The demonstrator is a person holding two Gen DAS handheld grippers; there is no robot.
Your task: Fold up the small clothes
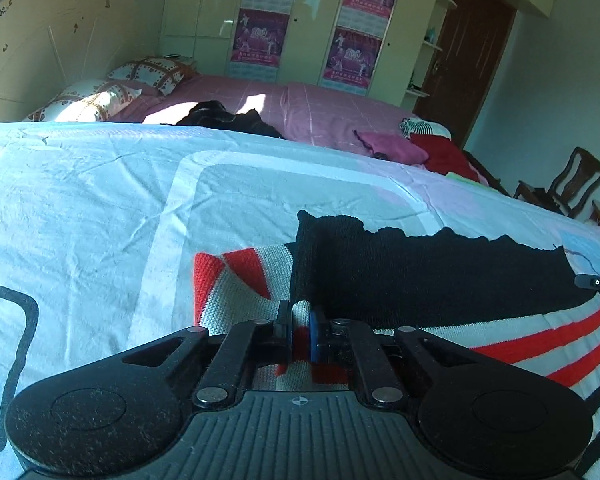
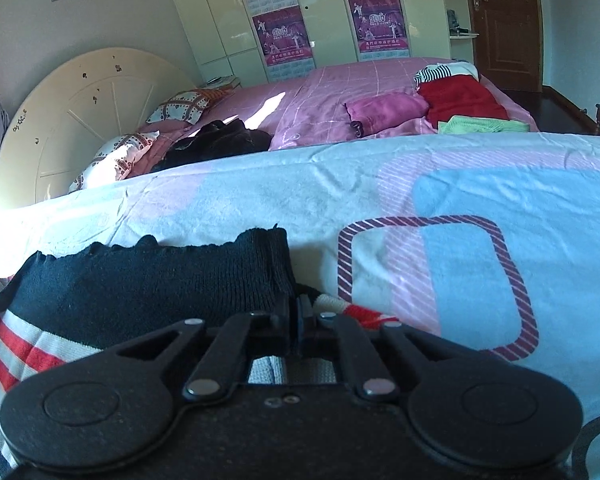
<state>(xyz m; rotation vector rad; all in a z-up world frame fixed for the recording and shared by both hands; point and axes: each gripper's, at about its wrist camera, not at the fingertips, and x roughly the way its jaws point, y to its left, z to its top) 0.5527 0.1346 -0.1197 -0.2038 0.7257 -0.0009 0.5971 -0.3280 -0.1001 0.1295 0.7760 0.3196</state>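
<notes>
**Asker:** Knitted wool, is that what lies on the bedsheet (image 1: 100, 184)?

**Describer:** Yes. One knitted sweater (image 1: 420, 268), black at the body with red and white stripes, lies spread near the sheet's near edge. The sheet is pale blue and white with pink patches and rounded-square outlines.

**Asker:** How many grippers, and how do they stand?

**Describer:** Two. The left gripper (image 1: 300, 330) has its jaws drawn narrow, pinching a striped fold of the sweater at its left end. The right gripper (image 2: 295, 320) has its jaws nearly together, pressed on the sweater's edge at its right end, where black knit meets stripes.

**Asker:** What else can be counted?

**Describer:** Beyond the sheet's far edge, a pink bedspread (image 2: 340, 92) carries two heart-patterned pillows (image 2: 180, 106), one dark heap of clothing (image 2: 220, 140), and four folded pieces near its far right corner: one magenta (image 2: 388, 110), one red (image 2: 460, 98), one green (image 2: 480, 125), one black-and-white striped (image 2: 440, 72). Four purple posters (image 1: 352, 52) hang on the wardrobe (image 1: 188, 20).

**Asker:** Any writing?

**Describer:** The posters carry print, too small and blurred to read.
</notes>
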